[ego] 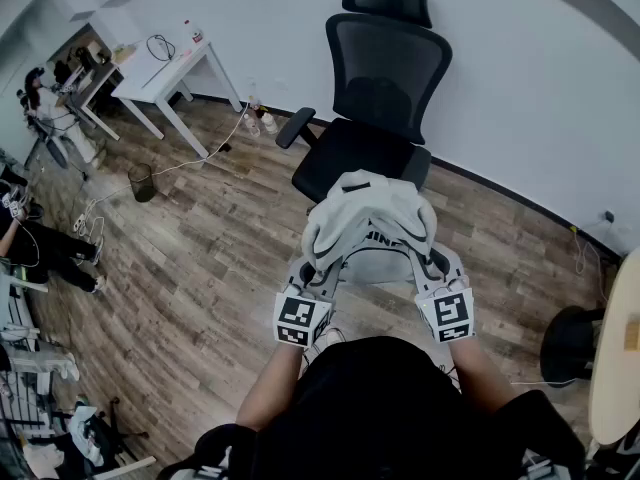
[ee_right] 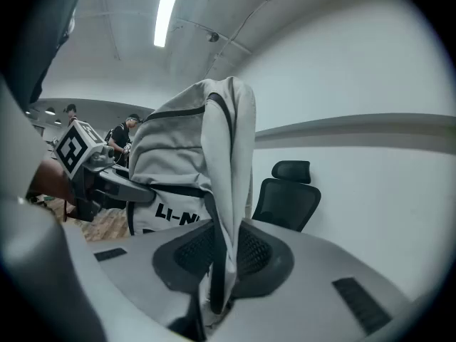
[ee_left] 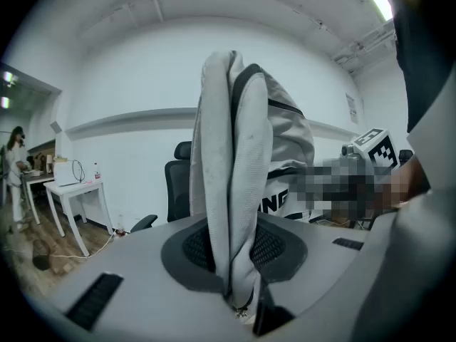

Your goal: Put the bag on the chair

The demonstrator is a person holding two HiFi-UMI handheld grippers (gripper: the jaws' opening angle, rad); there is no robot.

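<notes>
Both arms reach forward, left gripper [ego: 312,271] and right gripper [ego: 432,266] side by side, jaws clamped.

Wood floor [ego: 200,238], white walls [ego: 520,88], white desk [ego: 165,68] far left.

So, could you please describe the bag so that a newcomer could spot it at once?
Find the black mesh office chair against the white wall. Just before its seat, the left gripper and right gripper hold up a bag. It is the only pale grey fabric thing, with black trim and lettering.

Bright strip light [ee_right: 165,11]; fisheye warp, dark corners; foreground seemingly soft.
</notes>
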